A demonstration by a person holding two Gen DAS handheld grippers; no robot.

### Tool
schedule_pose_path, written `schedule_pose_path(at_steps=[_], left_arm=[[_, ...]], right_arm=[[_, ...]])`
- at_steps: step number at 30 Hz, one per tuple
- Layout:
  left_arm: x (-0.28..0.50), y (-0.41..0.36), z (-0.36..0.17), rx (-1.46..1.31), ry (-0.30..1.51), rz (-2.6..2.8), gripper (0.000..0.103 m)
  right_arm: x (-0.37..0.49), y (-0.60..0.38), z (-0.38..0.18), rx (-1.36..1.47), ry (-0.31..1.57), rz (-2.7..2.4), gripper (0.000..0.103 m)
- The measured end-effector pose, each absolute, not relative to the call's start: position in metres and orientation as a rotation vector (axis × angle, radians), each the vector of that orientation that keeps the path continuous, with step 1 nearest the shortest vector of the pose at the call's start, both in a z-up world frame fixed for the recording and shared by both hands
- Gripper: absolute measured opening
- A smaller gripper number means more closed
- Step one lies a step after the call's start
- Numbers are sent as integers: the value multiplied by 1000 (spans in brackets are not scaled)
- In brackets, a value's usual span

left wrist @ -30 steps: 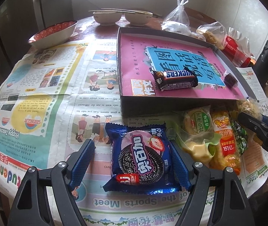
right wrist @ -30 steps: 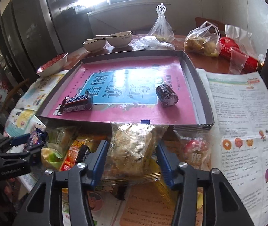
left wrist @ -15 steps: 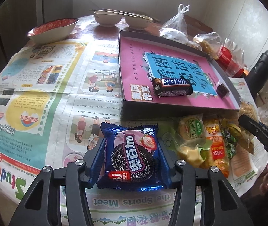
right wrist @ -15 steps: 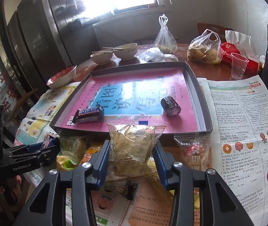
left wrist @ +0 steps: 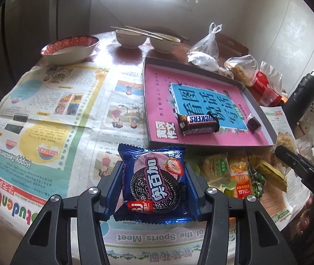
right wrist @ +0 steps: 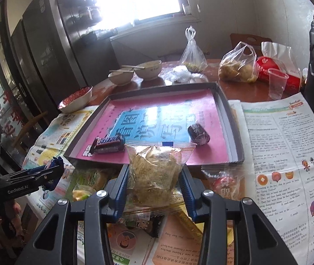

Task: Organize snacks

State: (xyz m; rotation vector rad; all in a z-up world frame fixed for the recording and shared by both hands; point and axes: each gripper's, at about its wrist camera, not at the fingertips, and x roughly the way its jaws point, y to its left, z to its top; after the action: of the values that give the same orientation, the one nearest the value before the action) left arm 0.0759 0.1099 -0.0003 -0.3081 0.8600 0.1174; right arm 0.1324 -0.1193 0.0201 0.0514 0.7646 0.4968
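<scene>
Nearest in the left wrist view, the left gripper pinches the blue Oreo packet by its two side edges, pads pressed in at 9 and 3 o'clock of the pack, which stands between the fingers with its long axis running away toward 12 and its crimped top edge clear of the newspaper. In the right wrist view the right gripper is likewise clamped on a clear bag of pale crumbly snack, gripped at its flanks and carried above the loose pile of snacks.

Both loads face the same target: the shallow tray with its pink lining sits just beyond each packet, at 12 to 1 o'clock for the left hand and dead ahead at 12 for the right. I judge the right hand nearer the tray's front rim.

Farther in, a Snickers bar and a small dark wrapped sweet already lie there, so open floor remains at 11 o'clock, toward the far corner
</scene>
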Motion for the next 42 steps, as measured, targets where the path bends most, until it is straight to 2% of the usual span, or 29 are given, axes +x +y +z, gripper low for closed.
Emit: schedule_pose_path(at_steps=[42], left_arm=[[130, 88, 41, -283, 745, 22, 53]], right_arm=[[152, -124, 41, 77, 706, 457, 44]])
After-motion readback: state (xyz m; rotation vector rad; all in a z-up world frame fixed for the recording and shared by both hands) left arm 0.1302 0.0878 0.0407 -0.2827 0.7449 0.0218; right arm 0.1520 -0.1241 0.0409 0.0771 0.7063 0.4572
